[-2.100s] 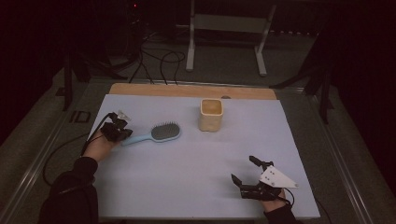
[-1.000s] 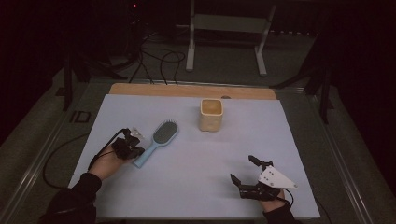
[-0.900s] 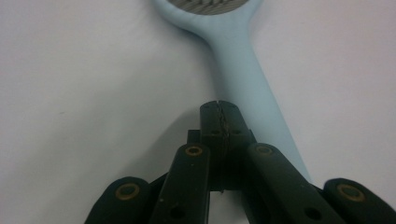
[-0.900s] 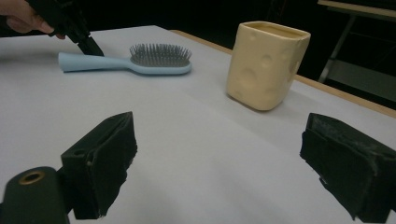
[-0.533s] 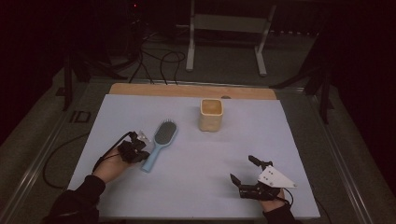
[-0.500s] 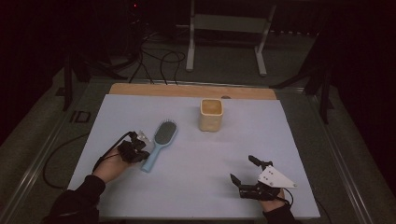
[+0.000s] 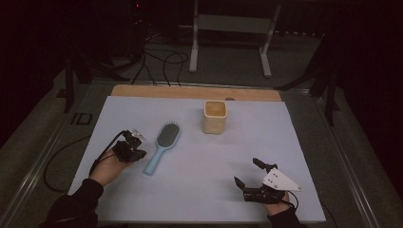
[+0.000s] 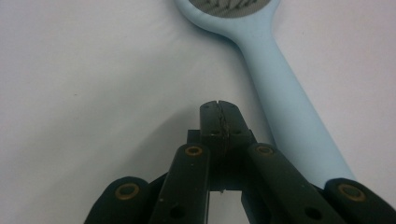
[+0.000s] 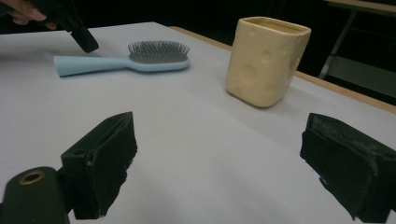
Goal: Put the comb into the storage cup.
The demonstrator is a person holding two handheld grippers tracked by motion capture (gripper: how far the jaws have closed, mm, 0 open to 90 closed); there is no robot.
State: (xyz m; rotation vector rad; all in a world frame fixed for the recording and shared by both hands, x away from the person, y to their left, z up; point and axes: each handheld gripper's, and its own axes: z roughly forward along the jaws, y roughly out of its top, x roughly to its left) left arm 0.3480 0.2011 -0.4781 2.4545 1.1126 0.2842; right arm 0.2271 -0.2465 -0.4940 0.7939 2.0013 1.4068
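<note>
hairbrush [image 7: 162, 146] lies flat on the pale blue table [image 7: 199, 190], bristles up, its oval head pointing toward the far edge and its light blue handle running back toward the person, left of the middle and a little way from the cream, cheese-patterned cup [image 7: 215, 116] standing upright near the far edge. the left gripper [image 7: 130, 148] sits just beside the handle on its left; in the left gripper view [image 8: 219, 122] its two black jaws are pressed tip to tip with nothing between them, and the handle [image 8: 289, 112] passes alongside them, close but not gripped, though whether a jaw brushes it i can't make out. the right gripper [image 7: 252, 176] rests low over the near right part of the table, well apart from the brush, and the right gripper view shows its jaws standing wide with only bare table between them. the brush looks like light, rigid plastic, smooth and probably a bit slippery on the handle, likely to skate across the table if nudged from the side. the bristles would give under pressure, so i'd judge the best hold is across the middle of the handle, where it is narrow and straight, with the jaws opened first and brought down over it
</note>
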